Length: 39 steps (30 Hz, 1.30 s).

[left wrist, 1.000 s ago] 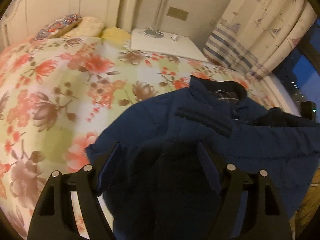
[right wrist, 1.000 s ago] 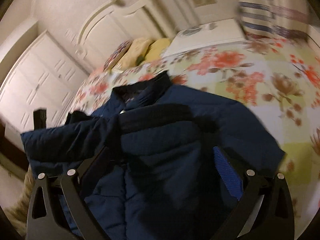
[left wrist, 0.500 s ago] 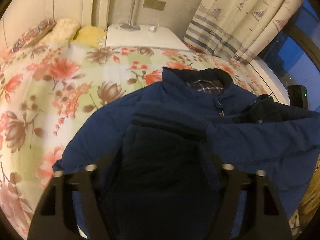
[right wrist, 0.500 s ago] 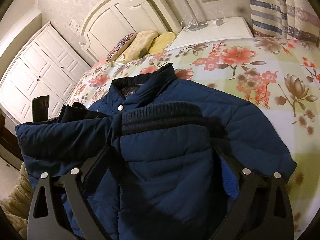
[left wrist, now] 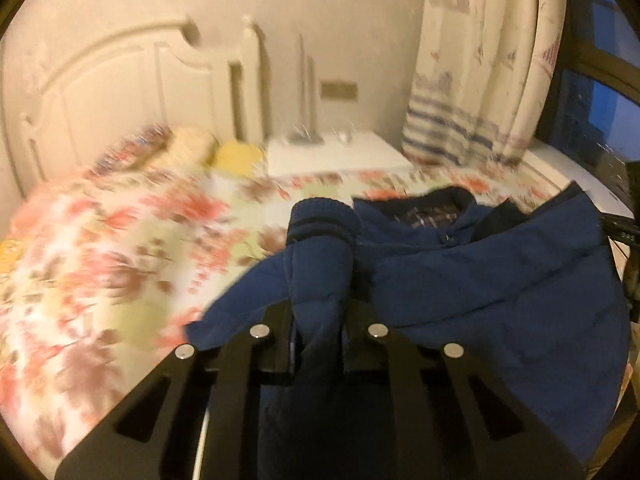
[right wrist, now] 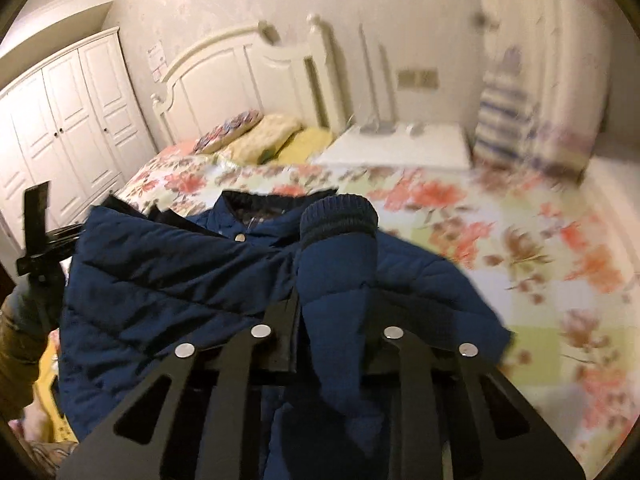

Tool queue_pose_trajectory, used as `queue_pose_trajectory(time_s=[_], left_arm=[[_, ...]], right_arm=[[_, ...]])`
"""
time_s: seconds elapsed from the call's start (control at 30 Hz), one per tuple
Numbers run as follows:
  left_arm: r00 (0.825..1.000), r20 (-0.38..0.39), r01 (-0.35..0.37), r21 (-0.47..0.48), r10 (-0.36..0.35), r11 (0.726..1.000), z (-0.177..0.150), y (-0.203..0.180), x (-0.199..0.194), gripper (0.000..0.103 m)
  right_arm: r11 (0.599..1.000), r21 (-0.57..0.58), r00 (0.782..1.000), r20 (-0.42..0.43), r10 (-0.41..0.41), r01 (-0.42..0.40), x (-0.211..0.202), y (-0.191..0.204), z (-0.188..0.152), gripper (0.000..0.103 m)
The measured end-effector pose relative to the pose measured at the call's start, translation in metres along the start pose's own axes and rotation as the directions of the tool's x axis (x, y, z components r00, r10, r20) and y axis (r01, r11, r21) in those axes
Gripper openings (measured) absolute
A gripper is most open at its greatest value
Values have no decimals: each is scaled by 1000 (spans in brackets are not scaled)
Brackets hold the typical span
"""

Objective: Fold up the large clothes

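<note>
Left gripper (left wrist: 318,320) clamped on a sleeve (left wrist: 320,256) of the navy jacket (left wrist: 500,280), jaws just closed, cuff sticking up past the fingers. Right gripper (right wrist: 332,320) pinching the other sleeve (right wrist: 340,264) likewise, jaws just closed. Both angled down toward the bed (right wrist: 540,240). Jacket lies on the flowered cover, collar toward the pillows (right wrist: 272,136).

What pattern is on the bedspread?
Pink and brown flowers on the bedspread, clearest in the right wrist view.
</note>
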<state>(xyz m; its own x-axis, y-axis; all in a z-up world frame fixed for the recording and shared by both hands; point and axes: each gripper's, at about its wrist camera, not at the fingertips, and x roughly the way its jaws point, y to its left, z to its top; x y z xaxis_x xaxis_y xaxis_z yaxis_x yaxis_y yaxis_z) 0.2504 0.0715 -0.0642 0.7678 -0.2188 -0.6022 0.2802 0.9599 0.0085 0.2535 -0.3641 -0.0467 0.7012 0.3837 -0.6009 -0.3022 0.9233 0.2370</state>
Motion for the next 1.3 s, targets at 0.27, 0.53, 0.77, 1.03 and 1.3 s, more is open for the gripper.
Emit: queue_pose_trajectory(time_s=[0.27,0.53,0.77,1.03,1.3], left_arm=[[988,134,103,-224,-74,969,42,58,-77,15],[999,-35,14,-286,-24,958,123,65,16,17],[979,-198,-95,-282,39,955,66,58,128,20],[975,-221,-92,-343,14,935,41,76,151,41],[997,-64,3,-414,-32,910,36,103,70,84]], right_arm=[[998,52,980,197,-27,17,-76,0,32,19],[979,172,983,125,-132,109,-13,-28,115,19],[937,289,979,-115,-168,195,100,-82,63,19],[917,354,978,-157,-136,185,120,-98,39,23],[897,440,994,-108,12,37,72,-113,26,89]])
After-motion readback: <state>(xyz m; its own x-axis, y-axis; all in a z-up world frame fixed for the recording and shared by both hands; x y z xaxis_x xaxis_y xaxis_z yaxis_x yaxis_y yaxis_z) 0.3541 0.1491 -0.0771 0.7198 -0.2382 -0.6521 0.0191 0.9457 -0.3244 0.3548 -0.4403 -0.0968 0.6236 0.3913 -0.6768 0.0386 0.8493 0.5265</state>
